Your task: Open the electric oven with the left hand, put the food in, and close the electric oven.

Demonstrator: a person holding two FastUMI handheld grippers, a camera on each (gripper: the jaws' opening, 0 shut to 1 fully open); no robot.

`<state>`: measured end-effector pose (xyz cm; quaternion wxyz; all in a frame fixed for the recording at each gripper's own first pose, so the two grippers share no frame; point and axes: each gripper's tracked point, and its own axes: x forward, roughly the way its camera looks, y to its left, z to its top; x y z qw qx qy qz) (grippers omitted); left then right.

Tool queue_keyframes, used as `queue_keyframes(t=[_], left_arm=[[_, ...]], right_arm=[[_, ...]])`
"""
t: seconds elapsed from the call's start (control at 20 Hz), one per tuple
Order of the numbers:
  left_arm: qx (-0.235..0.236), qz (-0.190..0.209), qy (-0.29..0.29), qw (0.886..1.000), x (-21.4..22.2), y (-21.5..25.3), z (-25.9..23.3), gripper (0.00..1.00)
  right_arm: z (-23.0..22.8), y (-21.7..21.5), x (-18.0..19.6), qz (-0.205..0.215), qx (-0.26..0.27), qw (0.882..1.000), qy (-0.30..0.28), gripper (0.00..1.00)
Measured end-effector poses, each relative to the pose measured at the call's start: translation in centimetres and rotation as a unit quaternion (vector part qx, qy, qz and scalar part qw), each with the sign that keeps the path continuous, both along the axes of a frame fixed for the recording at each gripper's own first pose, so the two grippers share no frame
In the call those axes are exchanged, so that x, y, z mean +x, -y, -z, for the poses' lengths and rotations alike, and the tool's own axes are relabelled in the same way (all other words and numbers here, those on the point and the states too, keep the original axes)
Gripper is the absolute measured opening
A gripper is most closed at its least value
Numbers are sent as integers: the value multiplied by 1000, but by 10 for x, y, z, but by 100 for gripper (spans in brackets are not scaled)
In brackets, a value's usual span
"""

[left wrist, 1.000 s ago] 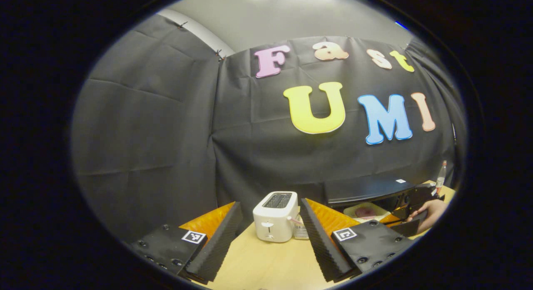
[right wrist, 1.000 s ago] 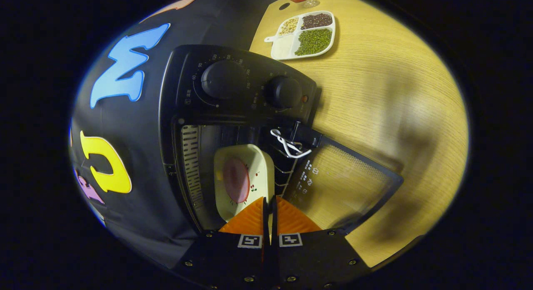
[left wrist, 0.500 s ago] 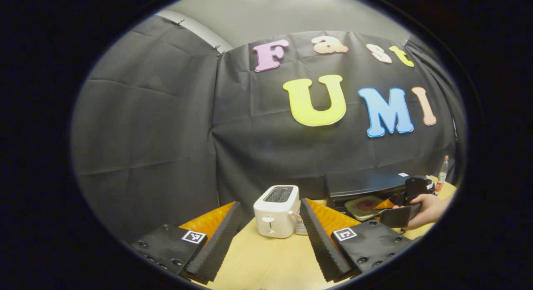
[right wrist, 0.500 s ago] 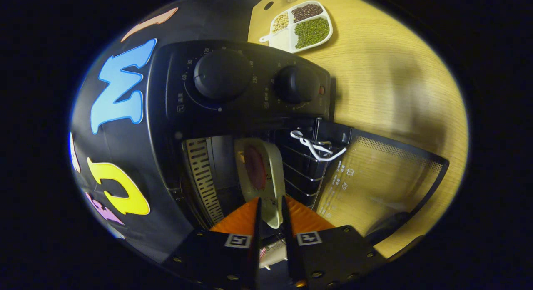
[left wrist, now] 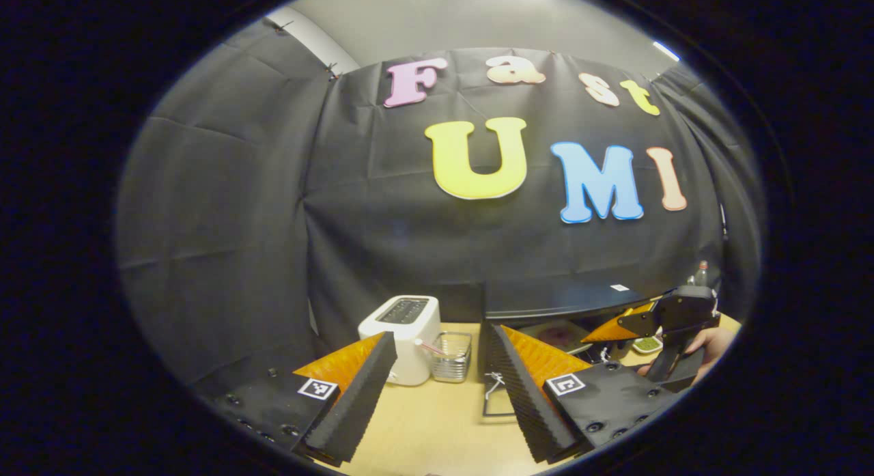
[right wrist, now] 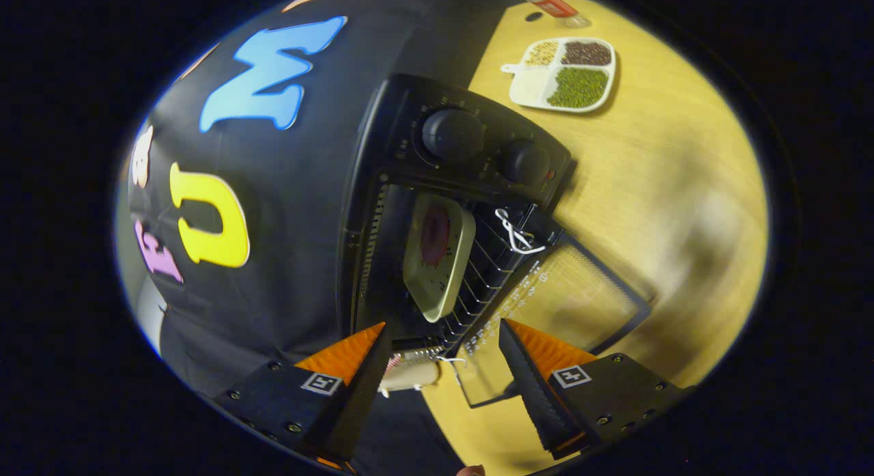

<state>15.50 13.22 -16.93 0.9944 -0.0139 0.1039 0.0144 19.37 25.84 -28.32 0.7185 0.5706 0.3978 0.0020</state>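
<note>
Cream-coloured, the plate (right wrist: 437,256) with its dark red food (right wrist: 435,234) is sitting on the wire rack (right wrist: 481,274) inside the oven (right wrist: 410,189), at the centre of the right gripper view. It is lying above and between the right gripper (right wrist: 440,367), whose fingers are standing wide apart at the bottom of the frame, gripping nothing and well clear of the plate. The oven door (right wrist: 567,305) is hanging open toward the lower right, with a white cord (right wrist: 515,233) looped at its handle. Two knobs (right wrist: 453,134) are showing on the panel above the cavity. On the wooden table (right wrist: 683,189), a divided dish of beans (right wrist: 563,76) is resting in the upper right.

In the left gripper view the plate (left wrist: 556,334) is peeking out under the oven (left wrist: 560,298) at centre right, beyond the right-hand finger. The left gripper (left wrist: 437,384) is spreading its fingers wide over the table (left wrist: 437,428), holding nothing. Between the fingers, farther off, a white toaster (left wrist: 403,336) and a small clear container (left wrist: 452,356) are standing side by side. At the right edge a hand (left wrist: 707,346) is holding the right gripper (left wrist: 649,322) near the oven.
</note>
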Motion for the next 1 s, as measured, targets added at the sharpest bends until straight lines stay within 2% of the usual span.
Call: queue_keyframes(t=[0.15,0.2,0.25,0.3,0.35,0.4,0.45,0.6,0.65,0.8,0.85,0.9,1.0], left_arm=[[-11,33,-20,999,-2,32,17,100],[-15,44,-28,999,-4,43,26,95],[-20,57,-39,997,-7,55,35,95],[-26,68,-53,996,-9,67,45,95],[-31,80,-66,994,-14,78,55,100],[-36,90,-78,992,-18,89,66,96],[-40,100,-90,990,-23,99,75,100],[-39,121,-126,984,-36,122,104,100],[-41,126,-136,982,-39,128,112,91],[-47,135,-171,975,-45,148,136,100],[-50,137,-180,973,-45,154,146,100],[-51,137,-191,971,-45,158,155,96],[-51,137,-213,966,-46,165,172,96]], right_arm=[[0,22,-29,-40,-63,997,25,97],[-2,32,-36,-55,-85,994,33,97],[-3,39,-43,-68,-106,991,45,97],[-6,44,-52,-82,-124,987,61,97],[-10,53,-59,-95,-147,982,75,97],[-12,63,-66,-109,-174,975,89,97],[-13,72,-72,-122,-205,966,103,97],[-16,98,-91,-154,-280,939,130,98],[-18,108,-97,-160,-301,930,136,98],[-18,136,-113,-171,-358,906,147,98],[-19,146,-118,-175,-377,897,151,98],[-20,153,-122,-178,-393,888,159,98],[-26,170,-130,-184,-429,867,173,98]])
